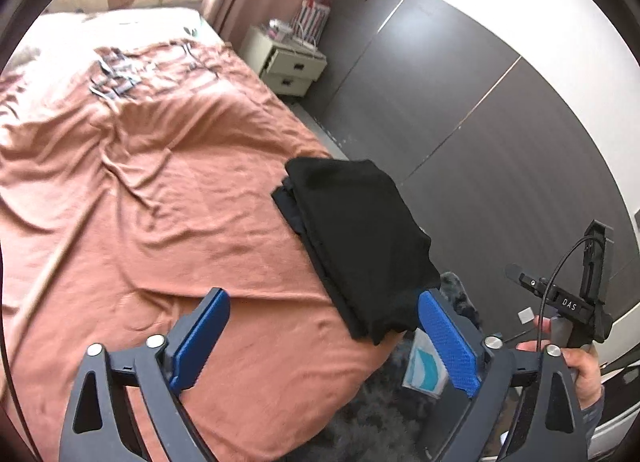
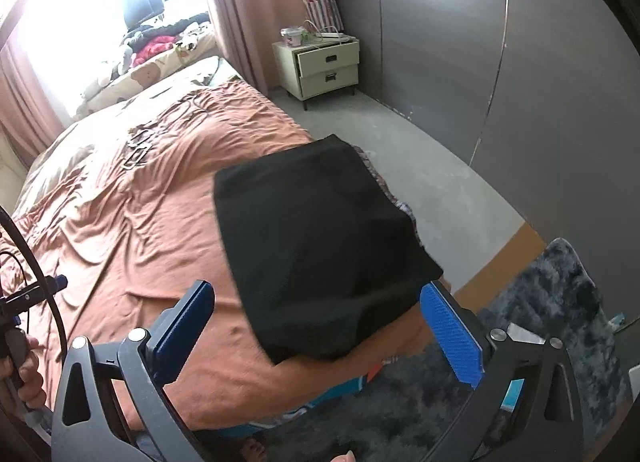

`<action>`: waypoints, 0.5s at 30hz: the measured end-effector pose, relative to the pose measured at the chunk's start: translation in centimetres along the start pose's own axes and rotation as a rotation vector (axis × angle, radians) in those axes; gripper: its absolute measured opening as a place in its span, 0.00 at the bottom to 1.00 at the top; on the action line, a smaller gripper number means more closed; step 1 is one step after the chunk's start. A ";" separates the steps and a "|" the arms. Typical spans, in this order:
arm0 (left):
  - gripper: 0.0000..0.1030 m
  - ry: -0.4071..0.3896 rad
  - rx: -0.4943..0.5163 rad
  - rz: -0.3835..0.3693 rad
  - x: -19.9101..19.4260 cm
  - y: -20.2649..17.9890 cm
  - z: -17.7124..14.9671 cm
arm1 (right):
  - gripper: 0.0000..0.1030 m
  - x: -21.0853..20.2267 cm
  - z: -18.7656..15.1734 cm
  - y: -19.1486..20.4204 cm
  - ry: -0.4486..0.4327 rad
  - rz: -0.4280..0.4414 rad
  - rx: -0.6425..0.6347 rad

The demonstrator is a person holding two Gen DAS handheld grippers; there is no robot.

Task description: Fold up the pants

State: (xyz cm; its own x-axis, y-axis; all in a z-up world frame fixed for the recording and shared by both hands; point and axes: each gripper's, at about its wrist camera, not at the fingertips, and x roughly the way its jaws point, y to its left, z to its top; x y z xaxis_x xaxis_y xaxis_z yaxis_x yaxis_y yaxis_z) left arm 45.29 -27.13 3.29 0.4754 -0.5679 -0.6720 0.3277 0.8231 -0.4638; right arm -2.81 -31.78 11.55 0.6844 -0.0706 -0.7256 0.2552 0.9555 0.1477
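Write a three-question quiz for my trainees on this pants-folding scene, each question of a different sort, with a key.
1. True or false: the black pants lie folded in a compact stack on the orange bedspread.
2. Multiple choice: the left gripper and right gripper are: A) both open with nothing between their pads; B) both shut on the pants; C) one open, one shut.
3. Fill in: the pants sit near the bed's edge on the side facing the grey ______ doors.

Key: 1 true; 2 A; 3 wardrobe.
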 end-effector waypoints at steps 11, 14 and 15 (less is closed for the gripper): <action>0.99 -0.067 0.043 0.030 -10.0 -0.1 -2.4 | 1.00 -6.1 -2.9 3.9 -0.032 0.039 -0.049; 0.99 -0.101 0.044 0.039 -12.9 0.2 -3.2 | 1.00 -7.8 -3.7 5.0 -0.044 0.049 -0.064; 0.99 -0.113 0.044 0.041 -14.0 0.3 -3.5 | 1.00 -8.4 -4.0 5.4 -0.052 0.054 -0.072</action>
State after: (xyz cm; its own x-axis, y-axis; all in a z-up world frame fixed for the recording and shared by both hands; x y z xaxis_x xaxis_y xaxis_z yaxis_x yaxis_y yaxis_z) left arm 35.88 -18.98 10.55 0.5774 -0.5320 -0.6193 0.3405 0.8464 -0.4096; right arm -9.96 -24.92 15.77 0.7305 -0.0314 -0.6821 0.1688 0.9762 0.1358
